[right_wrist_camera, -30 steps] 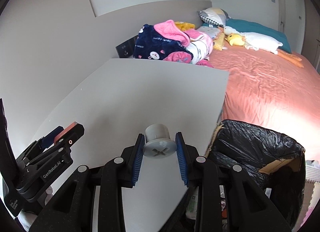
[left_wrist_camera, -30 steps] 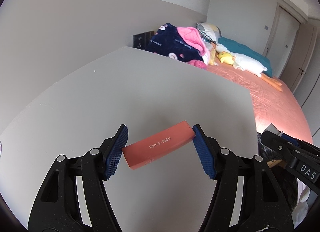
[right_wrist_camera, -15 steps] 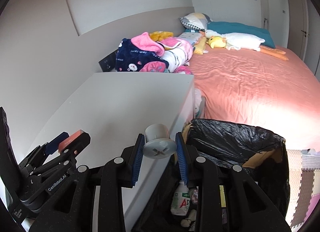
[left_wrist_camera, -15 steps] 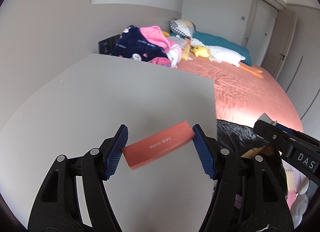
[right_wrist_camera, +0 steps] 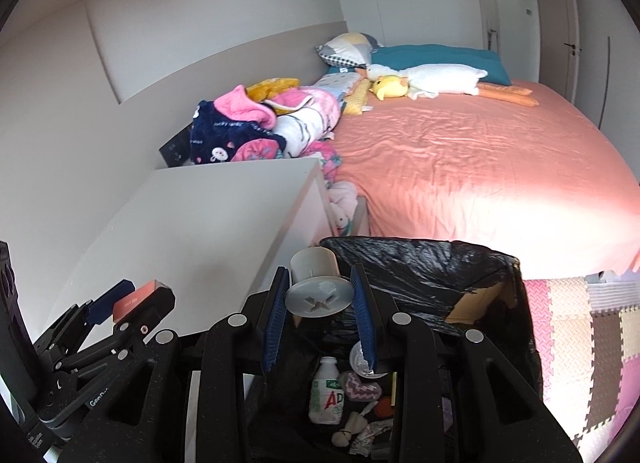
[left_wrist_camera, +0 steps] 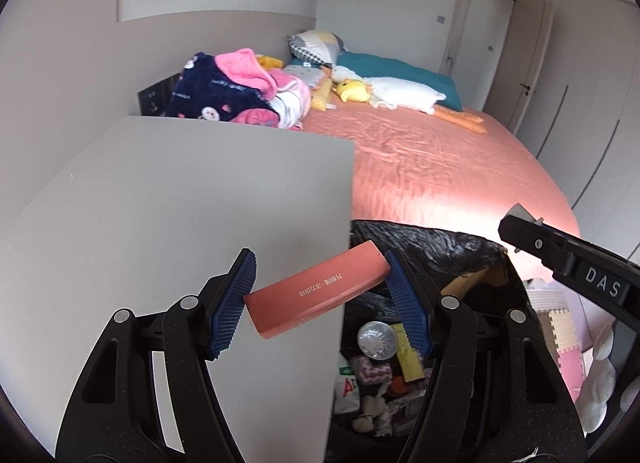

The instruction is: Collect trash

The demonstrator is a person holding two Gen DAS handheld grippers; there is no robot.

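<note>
Left hand-held gripper (left_wrist_camera: 318, 305) clamps a red box (left_wrist_camera: 318, 293), seemingly over the bin (left_wrist_camera: 460, 251).

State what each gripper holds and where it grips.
Left gripper: salmon box, clamped at its two short ends. Right gripper: grey plastic spool, pinched across its wide flange.

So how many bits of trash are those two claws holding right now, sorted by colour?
Coral pink: 1, the flat box in the left gripper.
Grey: 1, the plastic spool in the right gripper.
Total: 2, both near the open black bin bag, neither dropped in yet.
</note>
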